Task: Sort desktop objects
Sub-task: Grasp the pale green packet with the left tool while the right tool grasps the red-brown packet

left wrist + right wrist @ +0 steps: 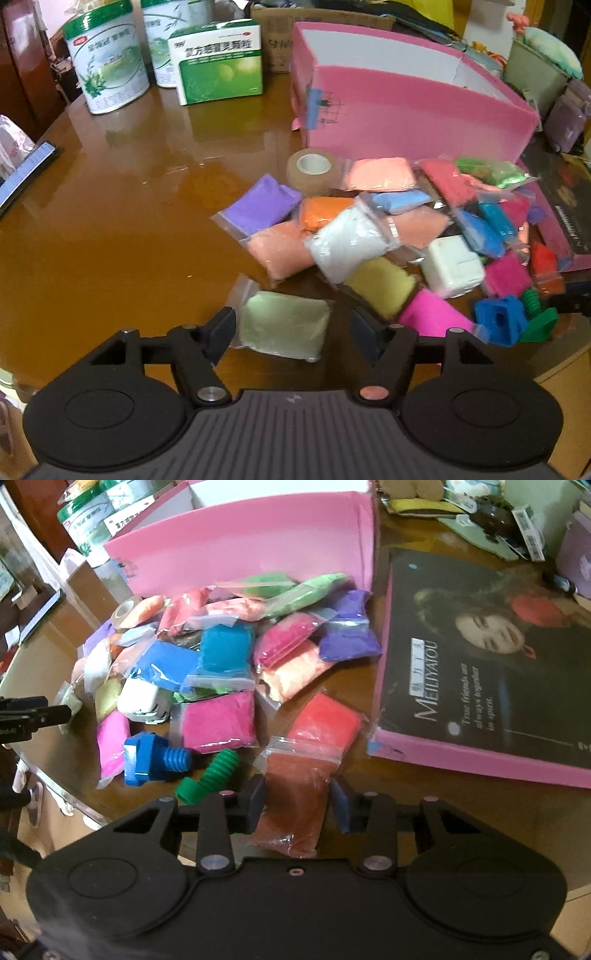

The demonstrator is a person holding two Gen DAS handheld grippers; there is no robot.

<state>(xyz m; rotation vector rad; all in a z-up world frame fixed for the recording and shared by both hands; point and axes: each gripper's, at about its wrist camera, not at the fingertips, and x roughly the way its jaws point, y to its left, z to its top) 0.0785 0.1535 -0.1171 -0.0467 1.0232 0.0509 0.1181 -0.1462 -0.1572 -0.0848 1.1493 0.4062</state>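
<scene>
Left gripper (291, 332): fingers spread wide, a pale green clay bag (284, 323) lying between them on the brown table (110, 221). Bag fills most of the gap; cannot tell whether either finger touches it. Nothing lifted.

Just past the right-hand finger: yellow clay bag (380, 286) and magenta clay bag (434, 314). Further right of the fingers, a blue plastic bolt (498, 321) beside a green plastic bolt (539, 317). Ahead of the fingers, a heap of bagged clay: white bag (347, 243) on top, peach bag (280, 251) and purple bag (258, 206) on its left edge, a white charger block (452, 266) to the right. Beyond the heap, a roll of tan tape (314, 171) standing against the open pink box (413, 107). Far left of the fingers: green medicine carton (218, 62) and a green-white tin (107, 62).

Right gripper (299, 805): fingers partly open, a dark red clay bag (295, 797) between them, its zip end pointing away; contact not clear. Directly ahead, touching that bag, a bright red clay bag (325, 720). Left of the fingers, the green bolt (210, 775) and blue bolt (147, 760). Right of the fingers, a pink-edged box lid (480, 664) lying flat, printed with a portrait.
</scene>
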